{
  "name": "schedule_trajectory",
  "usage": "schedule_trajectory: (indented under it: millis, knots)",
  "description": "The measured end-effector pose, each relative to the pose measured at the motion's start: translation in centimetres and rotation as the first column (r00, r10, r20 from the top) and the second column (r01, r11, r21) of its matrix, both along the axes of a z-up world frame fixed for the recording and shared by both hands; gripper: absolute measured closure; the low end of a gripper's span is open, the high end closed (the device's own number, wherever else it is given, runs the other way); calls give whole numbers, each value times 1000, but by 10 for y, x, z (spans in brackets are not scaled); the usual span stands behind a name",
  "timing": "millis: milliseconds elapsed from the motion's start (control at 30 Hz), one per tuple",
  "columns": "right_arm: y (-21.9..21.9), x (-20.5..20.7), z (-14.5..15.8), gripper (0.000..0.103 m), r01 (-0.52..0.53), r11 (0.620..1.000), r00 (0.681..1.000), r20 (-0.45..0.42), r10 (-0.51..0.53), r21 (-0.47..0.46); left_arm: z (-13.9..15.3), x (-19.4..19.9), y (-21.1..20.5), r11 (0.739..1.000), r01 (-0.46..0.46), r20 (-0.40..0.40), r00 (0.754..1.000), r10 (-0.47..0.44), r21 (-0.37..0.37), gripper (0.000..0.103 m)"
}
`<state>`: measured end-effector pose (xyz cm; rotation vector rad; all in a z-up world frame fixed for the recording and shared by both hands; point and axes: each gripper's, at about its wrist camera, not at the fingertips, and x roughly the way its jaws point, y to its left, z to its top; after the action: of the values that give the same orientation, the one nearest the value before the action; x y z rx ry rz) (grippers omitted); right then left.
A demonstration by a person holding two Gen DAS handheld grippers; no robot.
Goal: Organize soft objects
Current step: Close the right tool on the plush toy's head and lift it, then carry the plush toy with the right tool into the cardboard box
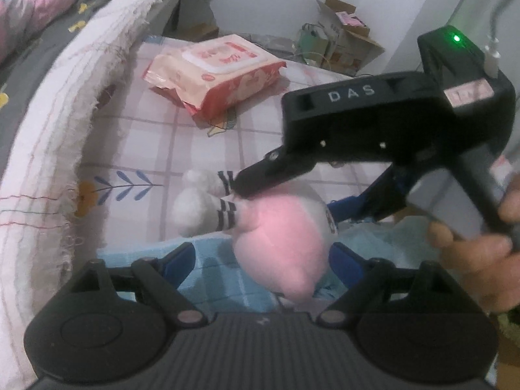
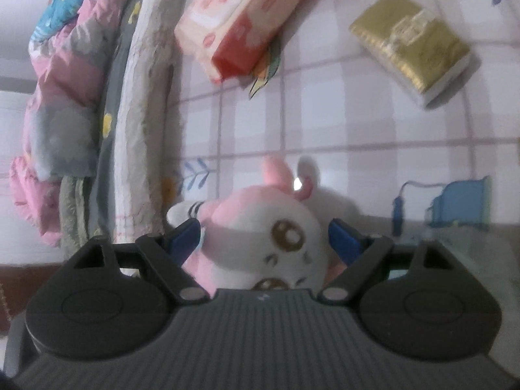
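Checked pink bedsheet: pink-white plush toy lies flat, long axis crosswise, legs leftward. Right gripper nearer, straddling head, spread wide, not clamping. Left gripper agape over pink rump.

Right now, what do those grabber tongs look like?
Both tongs are black plastic with blue pads on the fingertips. The left tongs have a ribbed black base and two round discs with pale pivot pins. The right tongs look the same; seen from the left camera, their body says "DAS" in pale letters, has a green light, a white cable plug and a pinkish sticker.
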<state>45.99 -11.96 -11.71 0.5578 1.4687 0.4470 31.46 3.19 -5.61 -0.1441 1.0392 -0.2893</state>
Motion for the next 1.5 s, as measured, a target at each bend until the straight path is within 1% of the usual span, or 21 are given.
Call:
schedule_trajectory:
  millis: [67,100,133,167,300,500,600,733,833,933,1000,1100,1233,1400,1500]
  knots:
    - [5,-3,4,18,-16,1000,1000,26,16,-14,1,1,-2,1000,10,-5,1000,-10,-8,19]
    - [6,-5,7,23,-15,1000,999,35,15,-11,2,1,-3,1000,15,-2,1000,-15,-9,25]
    - [7,-7,10,26,-16,1000,999,39,16,0,4,0,-4,1000,16,-2,1000,-16,-7,29]
    - [8,-7,13,27,-21,1000,999,43,20,5,7,-1,-5,1000,17,-1,1000,-17,-6,29]
    - [15,-16,37,29,-49,999,991,123,48,5,23,-9,-4,1000,0,33,999,0,8,29]
    - [11,-40,85,29,-69,996,973,226,54,59,66,-37,2,1000,-15,120,993,17,-10,27]
    - [0,-60,115,30,-86,993,955,291,60,79,92,-58,-3,1000,1,175,984,2,-17,25]
    - [-24,-92,151,30,-95,991,930,363,54,95,124,-89,-18,999,44,246,969,-35,-29,24]
    - [-51,-121,175,31,-86,992,907,419,39,94,140,-108,-35,995,88,278,958,-73,-43,24]
    - [-84,-148,194,31,-60,994,887,462,8,97,153,-127,-61,988,150,315,940,-130,-42,23]
    - [-111,-167,203,31,-30,995,874,485,-20,96,160,-138,-82,978,204,333,926,-176,-50,22]
    - [-156,-194,212,32,30,996,863,501,-69,85,161,-151,-114,958,279,346,907,-240,-69,20]
    - [-215,-227,209,32,125,990,855,501,-139,61,154,-161,-168,921,384,352,873,-337,-71,18]
    - [-286,-255,190,32,244,969,846,480,-232,38,133,-162,-235,875,482,303,841,-449,-42,17]
    - [-320,-262,172,32,296,954,844,456,-282,42,119,-159,-252,868,496,274,836,-475,-6,16]
